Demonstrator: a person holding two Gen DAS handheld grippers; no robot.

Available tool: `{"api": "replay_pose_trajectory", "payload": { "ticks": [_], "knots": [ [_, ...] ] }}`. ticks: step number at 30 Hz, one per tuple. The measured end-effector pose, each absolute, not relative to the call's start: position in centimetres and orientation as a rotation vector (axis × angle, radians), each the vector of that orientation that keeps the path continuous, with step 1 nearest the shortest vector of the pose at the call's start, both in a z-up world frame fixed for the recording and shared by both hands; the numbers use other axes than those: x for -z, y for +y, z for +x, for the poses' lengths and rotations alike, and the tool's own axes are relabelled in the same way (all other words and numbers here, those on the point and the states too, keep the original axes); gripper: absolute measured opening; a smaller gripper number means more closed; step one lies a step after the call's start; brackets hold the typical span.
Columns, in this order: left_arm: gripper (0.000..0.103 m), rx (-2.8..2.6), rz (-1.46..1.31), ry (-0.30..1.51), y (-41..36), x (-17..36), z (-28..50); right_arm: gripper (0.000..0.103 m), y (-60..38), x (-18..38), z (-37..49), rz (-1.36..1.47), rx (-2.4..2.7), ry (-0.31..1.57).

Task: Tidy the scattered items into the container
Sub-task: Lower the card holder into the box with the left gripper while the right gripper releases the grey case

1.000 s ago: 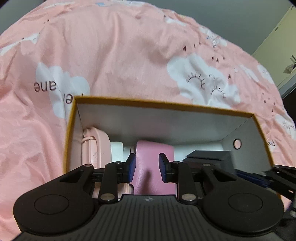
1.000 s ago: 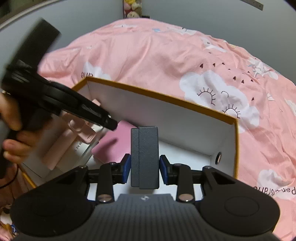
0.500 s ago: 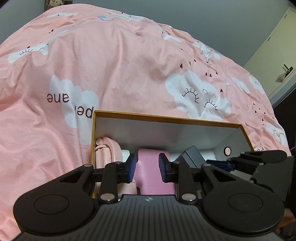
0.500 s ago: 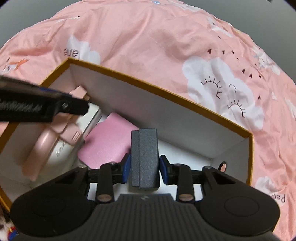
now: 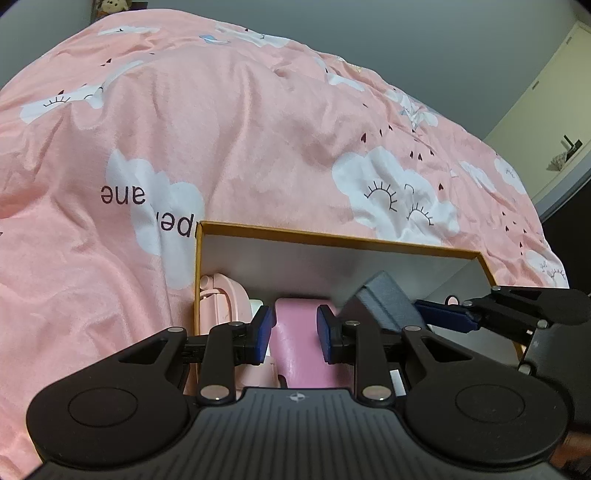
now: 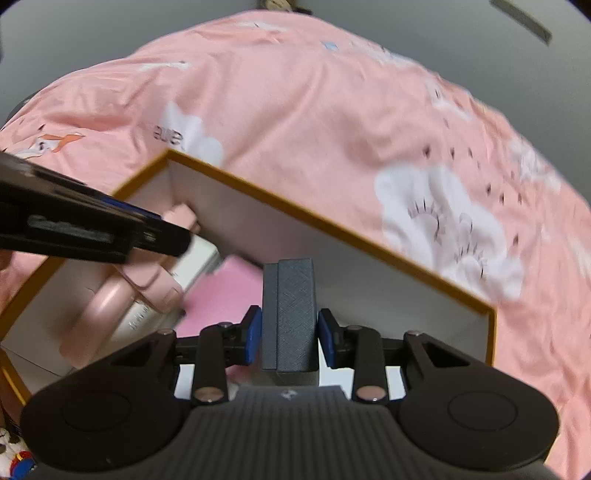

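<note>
An open box with an orange rim (image 5: 332, 236) (image 6: 332, 225) lies on the pink bed cover. Inside are a pink flat case (image 5: 295, 332) (image 6: 221, 291), a pale pink hair-dryer-like item (image 5: 225, 295) (image 6: 110, 314) and a white box (image 6: 199, 258). My right gripper (image 6: 290, 334) is shut on a dark grey box (image 6: 291, 310), held over the box's inside; it also shows in the left wrist view (image 5: 388, 306). My left gripper (image 5: 293, 332) is open and empty above the box's near side.
The pink cloud-print bed cover (image 5: 221, 129) surrounds the box. A grey wall and a cream cupboard (image 5: 546, 122) stand behind the bed. A plush toy (image 5: 110, 5) sits at the far end.
My left gripper has pulled back and up from the box. My right gripper has carried the grey box further in over the container and lower, close beside my left gripper.
</note>
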State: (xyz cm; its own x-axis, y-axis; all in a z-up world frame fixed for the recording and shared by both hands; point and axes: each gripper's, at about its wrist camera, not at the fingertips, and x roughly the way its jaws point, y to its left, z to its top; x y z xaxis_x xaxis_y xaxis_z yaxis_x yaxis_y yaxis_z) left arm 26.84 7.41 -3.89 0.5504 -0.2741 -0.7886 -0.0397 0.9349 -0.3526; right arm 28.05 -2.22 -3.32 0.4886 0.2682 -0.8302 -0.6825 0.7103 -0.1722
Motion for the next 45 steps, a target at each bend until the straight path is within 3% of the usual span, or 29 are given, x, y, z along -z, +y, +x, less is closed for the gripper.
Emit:
{"api": "replay_pose_trajectory", "payload": {
  "ticks": [8, 22, 32, 38, 45],
  "knots": [
    [0.03, 0.121, -0.348, 0.973, 8.5, 3.5, 26.4, 0.035, 1.4, 4.8, 24.5, -0.846, -0.786, 0.653],
    [0.03, 0.135, -0.348, 0.999, 8.3, 4.0, 26.4, 0.039, 0.0, 5.1, 24.8, -0.85, -0.908, 0.741],
    [0.03, 0.146, -0.336, 1.01, 8.0, 4.1, 26.2, 0.072, -2.5, 5.0, 27.5, -0.77, -0.857, 0.863],
    [0.03, 0.154, -0.329, 1.017, 7.7, 4.2, 26.2, 0.081, -4.9, 4.5, 30.3, -0.691, -0.773, 0.976],
    [0.03, 0.148, -0.322, 1.029, 7.4, 4.5, 26.4, 0.08, -5.7, 5.9, 30.6, -0.669, -0.763, 1.117]
  ]
}}
